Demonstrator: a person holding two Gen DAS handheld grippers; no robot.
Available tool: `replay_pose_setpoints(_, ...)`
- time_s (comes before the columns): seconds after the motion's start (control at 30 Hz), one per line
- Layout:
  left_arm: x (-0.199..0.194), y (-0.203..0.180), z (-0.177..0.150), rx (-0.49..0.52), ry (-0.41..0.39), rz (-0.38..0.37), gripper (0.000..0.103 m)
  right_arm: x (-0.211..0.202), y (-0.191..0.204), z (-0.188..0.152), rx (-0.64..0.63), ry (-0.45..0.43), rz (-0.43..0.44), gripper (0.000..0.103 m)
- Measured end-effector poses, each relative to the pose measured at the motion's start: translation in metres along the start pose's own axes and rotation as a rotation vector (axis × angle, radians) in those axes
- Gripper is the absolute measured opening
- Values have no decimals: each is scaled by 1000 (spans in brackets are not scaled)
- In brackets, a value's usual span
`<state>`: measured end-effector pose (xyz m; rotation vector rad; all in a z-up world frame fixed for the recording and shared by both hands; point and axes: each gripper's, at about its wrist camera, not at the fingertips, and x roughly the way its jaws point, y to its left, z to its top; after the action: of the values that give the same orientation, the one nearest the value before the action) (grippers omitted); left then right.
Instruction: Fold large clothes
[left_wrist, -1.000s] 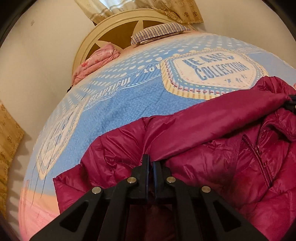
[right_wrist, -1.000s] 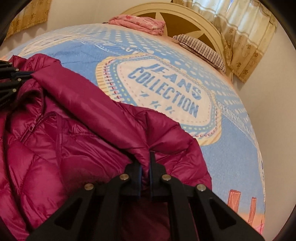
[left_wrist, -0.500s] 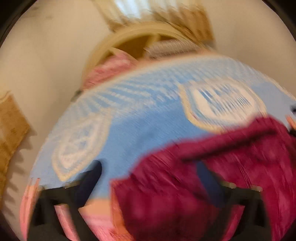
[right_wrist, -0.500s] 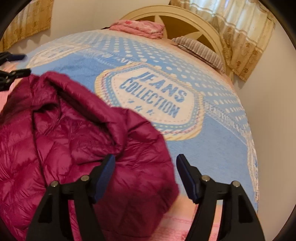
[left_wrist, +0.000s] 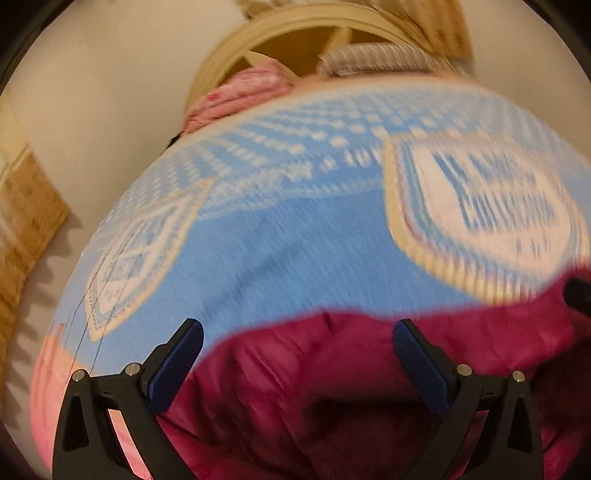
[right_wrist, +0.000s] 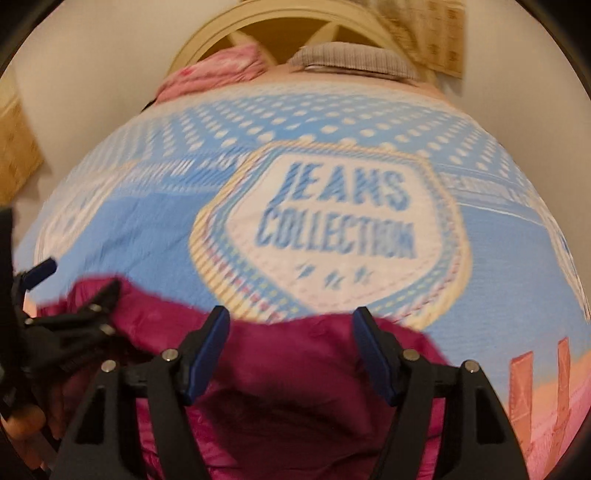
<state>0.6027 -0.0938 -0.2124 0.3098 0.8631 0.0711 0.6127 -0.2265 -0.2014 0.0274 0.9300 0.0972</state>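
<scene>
A magenta down jacket (left_wrist: 332, 376) lies bunched on the bed near its foot edge, and the right wrist view shows it too (right_wrist: 295, 373). My left gripper (left_wrist: 297, 328) hovers over its left part, jaws wide open, pads off the fabric. Over the jacket's right part my right gripper (right_wrist: 291, 315) stands open as well, holding nothing. The left gripper (right_wrist: 74, 325) also shows at the left edge of the right wrist view. A dark tip of the right gripper (left_wrist: 578, 295) pokes in at the right of the left wrist view. Both views are blurred.
The blue bedspread (right_wrist: 147, 229) carries a white "JEANS COLLECTION" emblem (right_wrist: 332, 236) beyond the jacket. A folded pink blanket (right_wrist: 218, 72) and a striped pillow (right_wrist: 351, 59) lie by the cream headboard (right_wrist: 280, 18). Walls and curtains close in on both sides.
Both grippers were shut on jacket folds a second ago. They have let go, opened wide and pulled up and back; the jacket has dropped onto the bed.
</scene>
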Motion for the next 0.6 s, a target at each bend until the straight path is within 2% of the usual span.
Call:
replay_pose_setpoints(0.07, 5, -7, -11, 27, 5, -9, 102, 10, 8, -15, -36, 28, -9, 71)
replay_pose_setpoints(0.2, 12, -5, -18, -11, 16, -35, 102, 17, 3, -40, -41, 32, -25, 71)
replay_pose_setpoints(0.37, 21, -4, -25, -37, 8, -57, 102, 23, 1, -51, -51, -1, -47, 71)
replay_pose_setpoints(0.6, 23, -3, -27, -59, -1, -78, 102, 30, 0, -57, -43, -31, -68, 76)
